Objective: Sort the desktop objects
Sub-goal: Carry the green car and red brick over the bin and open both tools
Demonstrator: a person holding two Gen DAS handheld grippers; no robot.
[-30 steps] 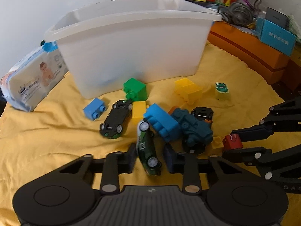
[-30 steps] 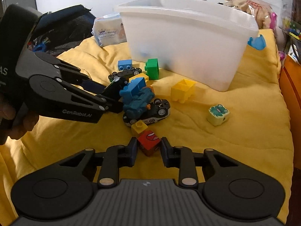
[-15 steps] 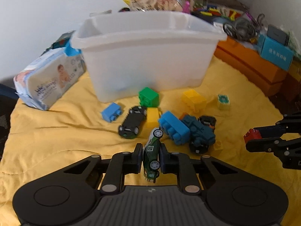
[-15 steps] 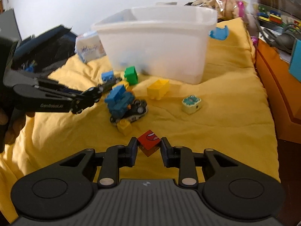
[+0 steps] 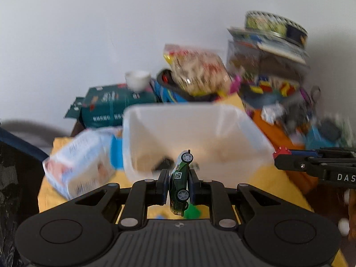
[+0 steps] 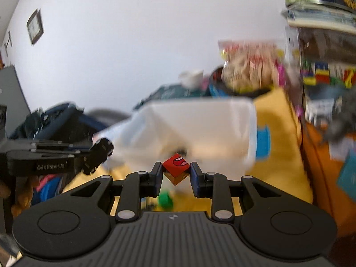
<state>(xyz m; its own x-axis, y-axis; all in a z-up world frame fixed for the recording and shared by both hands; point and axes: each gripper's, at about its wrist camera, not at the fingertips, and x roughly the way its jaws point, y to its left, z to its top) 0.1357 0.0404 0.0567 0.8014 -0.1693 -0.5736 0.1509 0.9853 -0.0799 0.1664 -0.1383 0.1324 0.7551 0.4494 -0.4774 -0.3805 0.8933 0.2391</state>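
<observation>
Yellow cloth point(image 5: 262, 175) covers desk, white wall behind, view blurred. Green toy car point(image 5: 180, 183) pinched nose-down in left gripper point(image 5: 178, 185), held up before white plastic bin point(image 5: 195, 133). Red cube with mouth print point(image 6: 176, 164) clamped corner-wise in right gripper point(image 6: 175, 178), near bin front. Wet-wipes pack point(image 5: 77, 160) left of bin; snack bag point(image 5: 198, 71) far behind.

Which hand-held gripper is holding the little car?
The left hand-held gripper pinches the green toy car, nose-up. The right hand-held gripper holds a red cube instead.
</observation>
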